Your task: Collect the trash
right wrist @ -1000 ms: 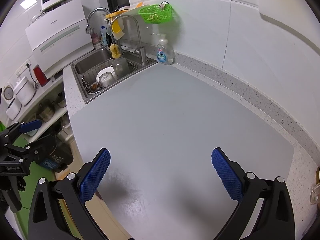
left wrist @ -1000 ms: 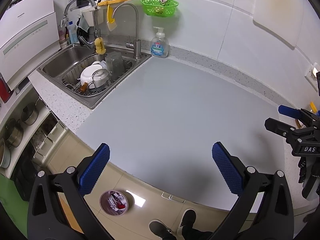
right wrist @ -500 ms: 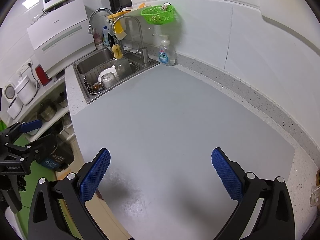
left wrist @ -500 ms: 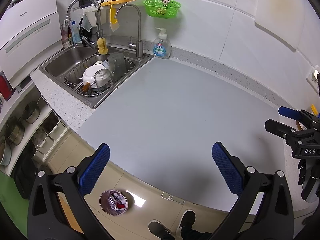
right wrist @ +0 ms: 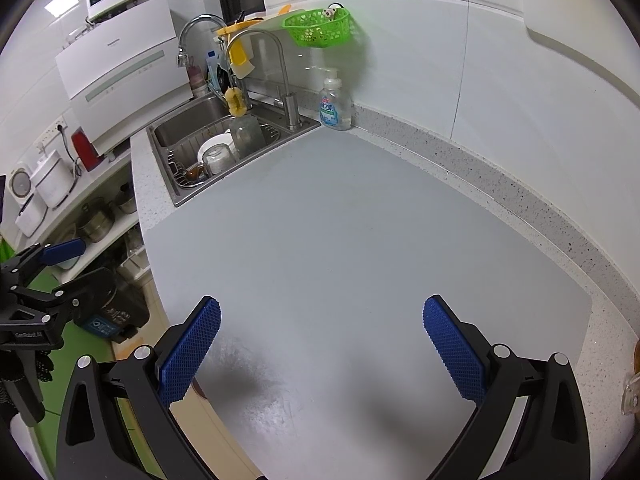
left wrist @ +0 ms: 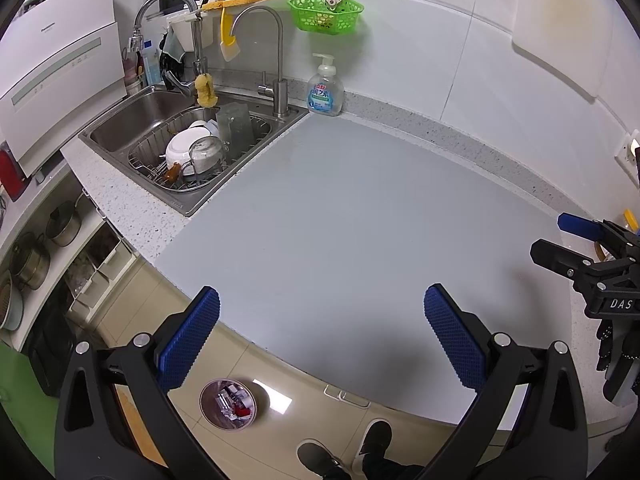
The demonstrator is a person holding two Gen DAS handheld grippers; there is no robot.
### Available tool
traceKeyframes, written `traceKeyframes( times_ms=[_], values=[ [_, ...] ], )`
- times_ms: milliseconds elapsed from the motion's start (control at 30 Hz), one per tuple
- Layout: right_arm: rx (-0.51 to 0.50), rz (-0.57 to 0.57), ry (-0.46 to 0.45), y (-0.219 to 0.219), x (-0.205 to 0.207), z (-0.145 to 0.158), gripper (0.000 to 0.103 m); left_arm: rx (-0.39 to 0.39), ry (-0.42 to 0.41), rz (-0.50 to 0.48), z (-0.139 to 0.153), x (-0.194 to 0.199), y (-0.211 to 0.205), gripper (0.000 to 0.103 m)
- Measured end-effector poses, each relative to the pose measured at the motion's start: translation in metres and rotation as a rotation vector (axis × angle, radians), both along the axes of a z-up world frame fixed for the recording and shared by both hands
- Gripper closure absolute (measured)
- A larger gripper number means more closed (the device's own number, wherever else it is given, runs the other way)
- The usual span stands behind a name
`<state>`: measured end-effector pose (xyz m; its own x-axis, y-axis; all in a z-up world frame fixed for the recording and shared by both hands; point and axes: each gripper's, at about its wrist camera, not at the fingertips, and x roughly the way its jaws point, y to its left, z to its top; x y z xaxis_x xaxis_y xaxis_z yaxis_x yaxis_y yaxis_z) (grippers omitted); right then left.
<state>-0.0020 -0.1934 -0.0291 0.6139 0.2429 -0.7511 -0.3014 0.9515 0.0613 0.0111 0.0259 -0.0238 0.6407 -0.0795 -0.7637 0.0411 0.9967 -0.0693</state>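
Note:
My left gripper (left wrist: pixel 320 340) hangs open over the front edge of a grey mat (left wrist: pixel 360 208) on the counter, nothing between its blue pads (left wrist: pixel 188 338). My right gripper (right wrist: pixel 322 348) is open too, low over the same mat (right wrist: pixel 340 232), and holds nothing. Each gripper shows in the other's view: the right one (left wrist: pixel 584 256) at the right edge, the left one (right wrist: pixel 44 276) at the left edge. On the floor below the counter stands a small round bin (left wrist: pixel 228 404) with scraps of trash inside. No loose trash shows on the mat.
A steel sink (left wrist: pixel 188 140) with a rack of dishes sits at the back left, two faucets behind it. A soap bottle (left wrist: pixel 326 88) stands by the wall, a green basket (left wrist: pixel 326 14) hangs above. A person's shoes (left wrist: pixel 348 452) show on the floor. Pots fill shelves at left.
Both views have shifted slightly, so the sink and the wall items sit a little further right and lower in frame. Both grippers stay open and empty.

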Motion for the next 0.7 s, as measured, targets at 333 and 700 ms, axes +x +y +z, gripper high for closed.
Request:
traceKeyframes(
  times_ms=[333,700],
  values=[
    [-0.001,0.005,0.008,0.0006,0.0038,-0.0031,0.006,-0.005,-0.001,0.013,-0.0015,0.0022,0.0040,0.003],
    [0.000,0.005,0.010,0.0012,0.0033,-0.0046,0.006,-0.014,0.003,0.032,-0.0029,0.0040,0.0083,0.003]
  ],
)
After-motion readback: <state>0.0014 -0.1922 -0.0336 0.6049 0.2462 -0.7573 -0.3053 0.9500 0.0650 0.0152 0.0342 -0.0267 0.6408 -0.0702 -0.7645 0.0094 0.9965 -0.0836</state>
